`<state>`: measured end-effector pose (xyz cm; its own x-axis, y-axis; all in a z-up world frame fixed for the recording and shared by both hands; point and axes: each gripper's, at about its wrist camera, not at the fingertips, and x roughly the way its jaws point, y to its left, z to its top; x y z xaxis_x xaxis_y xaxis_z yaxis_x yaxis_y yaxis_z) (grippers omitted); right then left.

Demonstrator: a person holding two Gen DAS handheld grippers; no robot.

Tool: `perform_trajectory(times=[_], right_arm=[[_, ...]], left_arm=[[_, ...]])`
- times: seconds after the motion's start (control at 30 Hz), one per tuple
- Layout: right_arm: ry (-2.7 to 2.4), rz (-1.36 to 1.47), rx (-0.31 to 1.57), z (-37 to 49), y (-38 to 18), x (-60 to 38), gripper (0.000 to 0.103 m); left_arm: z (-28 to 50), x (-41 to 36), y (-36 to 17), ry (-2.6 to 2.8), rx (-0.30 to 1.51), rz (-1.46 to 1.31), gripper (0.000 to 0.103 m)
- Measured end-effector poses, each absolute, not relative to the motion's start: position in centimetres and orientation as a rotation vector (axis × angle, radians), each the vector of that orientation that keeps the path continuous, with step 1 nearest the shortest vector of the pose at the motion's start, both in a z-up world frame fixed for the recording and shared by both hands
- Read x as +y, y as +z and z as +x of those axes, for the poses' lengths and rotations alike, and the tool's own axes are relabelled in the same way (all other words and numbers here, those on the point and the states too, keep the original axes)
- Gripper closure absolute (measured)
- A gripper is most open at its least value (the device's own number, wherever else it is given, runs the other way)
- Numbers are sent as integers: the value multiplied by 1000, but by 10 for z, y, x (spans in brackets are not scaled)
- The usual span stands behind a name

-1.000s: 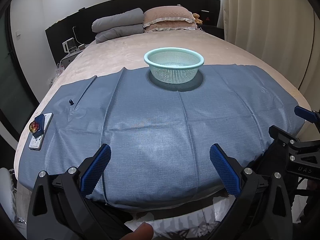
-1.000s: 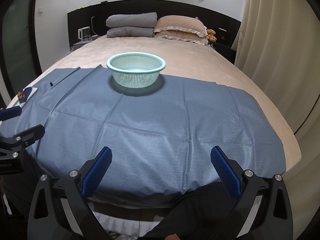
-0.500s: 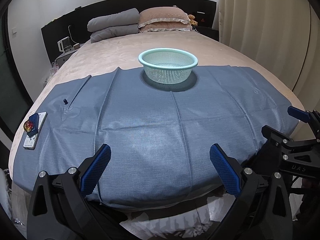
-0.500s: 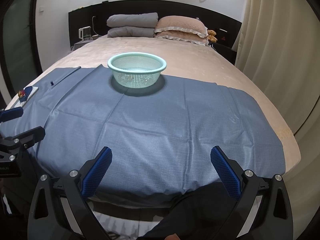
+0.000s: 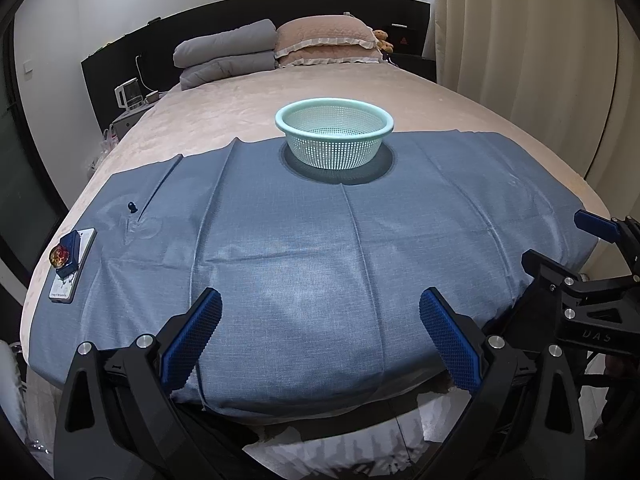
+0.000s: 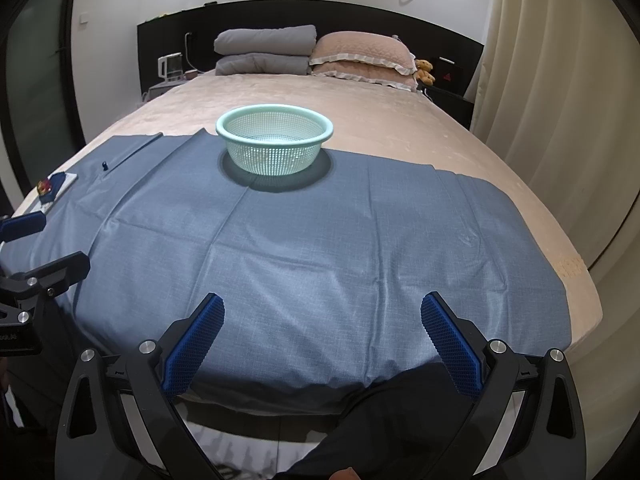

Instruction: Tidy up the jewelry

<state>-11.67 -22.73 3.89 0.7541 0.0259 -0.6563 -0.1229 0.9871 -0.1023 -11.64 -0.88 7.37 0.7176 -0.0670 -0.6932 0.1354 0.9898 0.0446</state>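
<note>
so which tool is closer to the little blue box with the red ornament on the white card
Left. The left tool sits toward the blue box at the cloth's left edge; the right tool is farther right, with the left one between it and the box.

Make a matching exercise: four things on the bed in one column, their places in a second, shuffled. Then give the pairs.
Things:
1. basket
2. card
3. pillows
4. blue cloth

Places:
A. at the headboard end of the bed
B. at the cloth's left edge, bearing a small jewel
C. on the cloth's far edge, about the middle
D. spread over the near end of the bed

Pairs: 1-C, 2-B, 3-A, 4-D
</note>
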Motion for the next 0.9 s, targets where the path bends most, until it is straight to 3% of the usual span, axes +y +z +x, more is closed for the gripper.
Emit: perform_trajectory(times=[0.9], right_arm=[[112, -174, 692, -125, 46, -204, 8]], left_arm=[[-133, 25, 73, -52, 755, 71, 6]])
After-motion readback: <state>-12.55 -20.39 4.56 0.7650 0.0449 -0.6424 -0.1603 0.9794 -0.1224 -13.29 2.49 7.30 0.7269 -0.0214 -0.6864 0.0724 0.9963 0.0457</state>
